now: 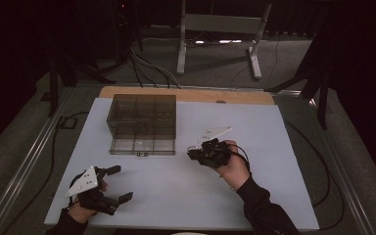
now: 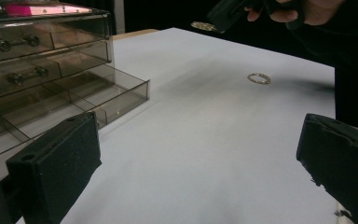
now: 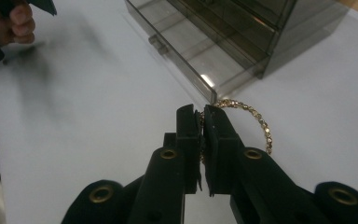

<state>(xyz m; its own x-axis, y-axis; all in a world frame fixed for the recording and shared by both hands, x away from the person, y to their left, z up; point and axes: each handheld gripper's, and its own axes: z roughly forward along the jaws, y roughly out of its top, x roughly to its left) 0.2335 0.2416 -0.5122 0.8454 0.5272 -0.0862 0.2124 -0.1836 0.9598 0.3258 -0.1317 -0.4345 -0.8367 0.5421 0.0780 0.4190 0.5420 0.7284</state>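
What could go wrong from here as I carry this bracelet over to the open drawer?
1. The right gripper pinches the gold bracelet only by a thin bit of its rim, so it may swing or slip out.
2. The open bottom drawer has a low front wall; the hanging loop could catch on it.
3. A second ring lies on the table and could get knocked.

Pretty dim room overall, the background falls off to near black in the high view and only the white desk point(image 1: 176, 191) catches light from above. Soft smudgy shadows sit on it. Small glare spot on the smoky drawer box point(image 3: 208, 79) edge. Right claw point(image 3: 201, 135) looks sharp up close, edges a bit soft and grainy.
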